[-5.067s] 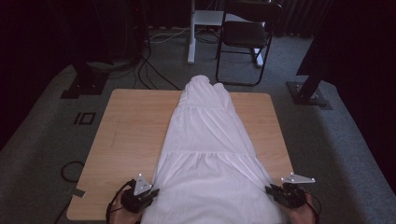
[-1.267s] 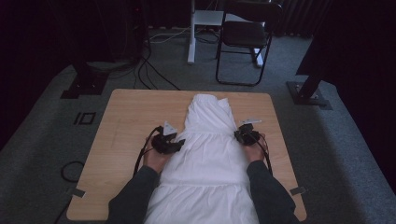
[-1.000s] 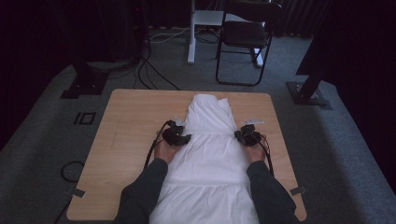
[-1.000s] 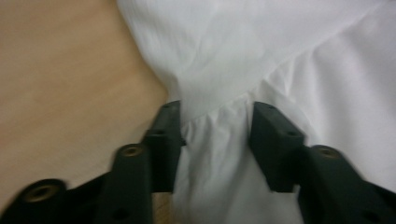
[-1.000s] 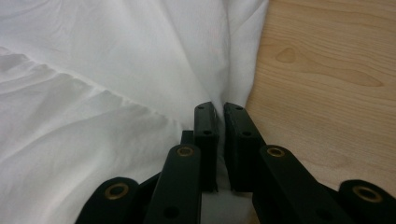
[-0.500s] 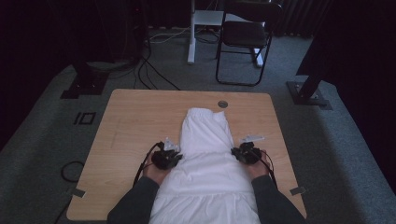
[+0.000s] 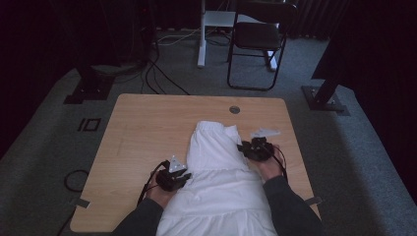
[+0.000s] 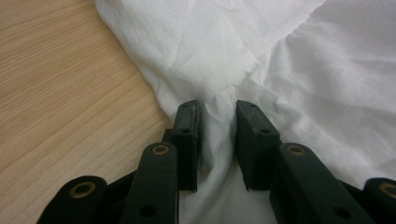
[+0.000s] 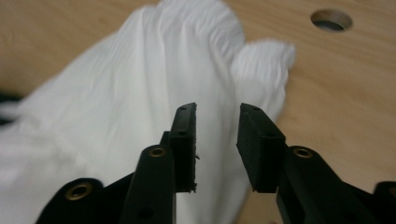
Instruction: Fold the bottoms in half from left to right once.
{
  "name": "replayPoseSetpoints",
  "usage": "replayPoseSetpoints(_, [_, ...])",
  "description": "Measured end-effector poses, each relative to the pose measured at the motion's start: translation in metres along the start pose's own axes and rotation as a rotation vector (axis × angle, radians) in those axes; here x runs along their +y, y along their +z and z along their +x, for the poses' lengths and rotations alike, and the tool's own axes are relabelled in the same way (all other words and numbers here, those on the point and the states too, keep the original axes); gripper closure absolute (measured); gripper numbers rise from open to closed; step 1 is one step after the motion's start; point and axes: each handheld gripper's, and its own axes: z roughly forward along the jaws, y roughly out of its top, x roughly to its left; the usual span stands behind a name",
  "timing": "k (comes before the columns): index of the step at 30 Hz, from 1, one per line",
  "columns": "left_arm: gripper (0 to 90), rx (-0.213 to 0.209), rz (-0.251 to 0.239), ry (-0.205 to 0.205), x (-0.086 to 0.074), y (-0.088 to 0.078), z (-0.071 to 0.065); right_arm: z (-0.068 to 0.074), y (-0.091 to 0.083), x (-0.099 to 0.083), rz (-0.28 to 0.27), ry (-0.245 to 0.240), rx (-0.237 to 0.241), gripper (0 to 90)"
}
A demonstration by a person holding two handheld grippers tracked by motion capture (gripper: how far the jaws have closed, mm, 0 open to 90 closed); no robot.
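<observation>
Folding looks roughly half done: the white garment (image 7: 216, 182) lies along the wooden table (image 7: 147, 128), its far end doubled back toward the person, so that a narrower folded layer with a gathered band sits on top of the wider cloth that runs off the near edge. The left gripper (image 7: 173, 178) rests at the left border of the cloth where the top layer meets the lower one; in the left gripper view its jaws have just been opening a little and stand apart with a ridge of fabric (image 8: 215, 135) rising between them, the pads not pressing on it. The right gripper (image 7: 255, 147) sits just beside the right edge of the folded layer, farther up the table than the left one; its jaws have also just been opening, and in the right gripper view they stand parted above the cloth with nothing clamped. What seems left is another fold or two and some smoothing, since the lower part is wide and hangs over the edge. Beyond the right gripper a round cable hole (image 7: 234, 109) pierces the tabletop, clear of the cloth. Past the table stand a black folding chair (image 7: 258, 42) and loose floor cables (image 7: 162, 73), none of them blocking the work.
</observation>
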Motion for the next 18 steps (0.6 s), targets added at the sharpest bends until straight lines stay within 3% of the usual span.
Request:
replayPoseSetpoints(1, [71.3, 0.0, 0.0, 0.0, 0.0, 0.0, 0.0, -0.001, 0.007, 0.006, 0.003, 0.008, 0.007, 68.7])
replayPoseSetpoints(2, [71.0, 0.0, -0.004, -0.002, -0.001, 0.0, 0.0, -0.003, 0.026, 0.017, 0.008, 0.028, 0.035, 59.9])
replayPoseSetpoints(4, [71.0, 0.0, -0.006, -0.002, -0.001, 0.0, 0.0, -0.003, 0.042, 0.023, 0.016, 0.048, 0.039, 56.0])
replayPoseSetpoints(7, [71.0, -0.001, -0.008, -0.003, -0.001, 0.0, 0.0, -0.002, 0.064, 0.028, 0.035, 0.069, 0.048, 53.2])
replayPoseSetpoints(9, [71.0, -0.001, -0.009, -0.002, -0.001, 0.0, 0.0, -0.004, 0.079, 0.027, 0.087, 0.09, 0.063, 52.3])
replayPoseSetpoints(11, [70.9, -0.001, -0.009, -0.005, -0.001, 0.0, 0.0, -0.005, 0.087, 0.025, 0.133, 0.087, 0.031, 56.3])
replayPoseSetpoints(12, [70.9, -0.001, -0.01, -0.006, -0.002, 0.0, 0.0, -0.006, 0.089, 0.024, 0.16, 0.079, -0.004, 69.4])
replayPoseSetpoints(13, [70.8, -0.001, -0.011, -0.008, -0.002, 0.0, 0.0, -0.006, 0.088, 0.025, 0.167, 0.07, -0.026, 76.1])
replayPoseSetpoints(15, [70.6, 0.003, -0.014, -0.016, -0.002, 0.0, -0.001, -0.002, 0.077, 0.028, 0.139, 0.033, -0.082, 85.5])
replayPoseSetpoints(18, [70.1, 0.002, -0.01, -0.015, -0.003, -0.001, -0.002, 0.013, 0.046, 0.037, 0.039, -0.122, -0.232, 87.0])
